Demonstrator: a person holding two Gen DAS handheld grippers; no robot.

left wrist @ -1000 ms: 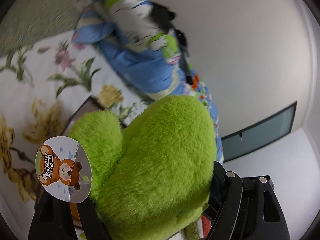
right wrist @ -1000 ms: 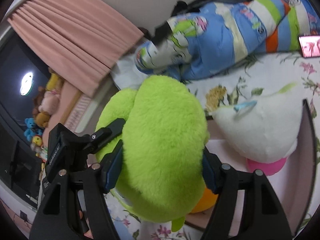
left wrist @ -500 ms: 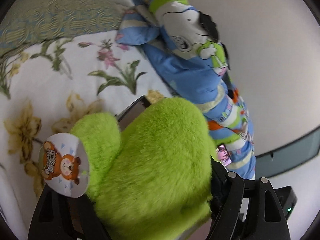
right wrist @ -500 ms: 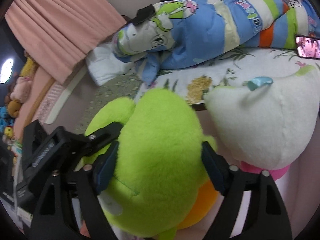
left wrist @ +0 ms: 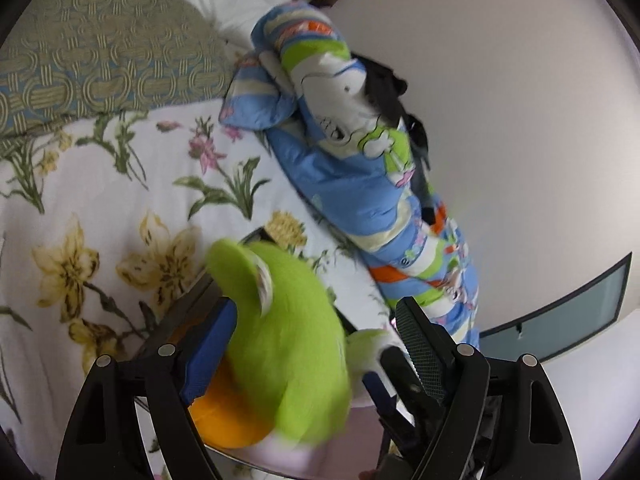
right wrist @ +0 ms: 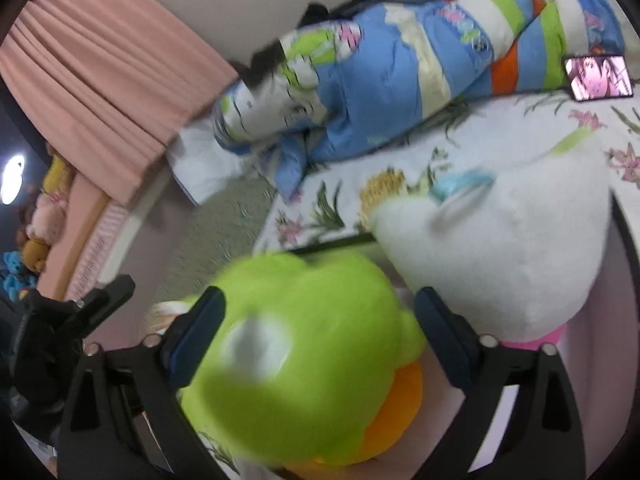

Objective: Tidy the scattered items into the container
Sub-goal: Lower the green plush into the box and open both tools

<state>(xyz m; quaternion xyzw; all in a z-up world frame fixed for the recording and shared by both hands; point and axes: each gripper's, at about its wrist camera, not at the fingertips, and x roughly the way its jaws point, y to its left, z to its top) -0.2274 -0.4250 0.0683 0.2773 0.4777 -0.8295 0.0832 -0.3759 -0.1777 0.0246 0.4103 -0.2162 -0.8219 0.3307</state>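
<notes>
Two grippers over one dark-rimmed container (right wrist: 332, 243) with a pale pink inside, set on a floral bedsheet (left wrist: 120, 184). One green plush toy (left wrist: 288, 344) with an orange patch — blurred in both views — sits low in the container, between the fingers of both grippers.

Left gripper (left wrist: 308, 336): jaws opening, already wide; blue pad on one finger (left wrist: 208, 352) just beside the green fur, the other finger apart from it, no grip evident. Right gripper (right wrist: 316, 340): jaws opening too, spread nearly full; a gap shows on the right pad's side, the left pad close to the fur, whether touching cannot be told through the blur.

Crowding the container: one white plush toy (right wrist: 500, 256) with a pink underside and a light blue tag, pressed up just beside the green one and filling the box's far half in the right wrist view. Right gripper's outer finger lies close against it.

Around, on the bed: one rolled cartoon-print quilt (left wrist: 352, 168) in blue, green, orange and white along the wall, one green patterned pillow (left wrist: 100, 64), one phone (right wrist: 598, 76) with a lit screen propped beside the quilt. One pink curtain (right wrist: 100, 80) at the left in the right wrist view, and below it a row of small stuffed animals (right wrist: 36, 232) — too small and dim to count.
</notes>
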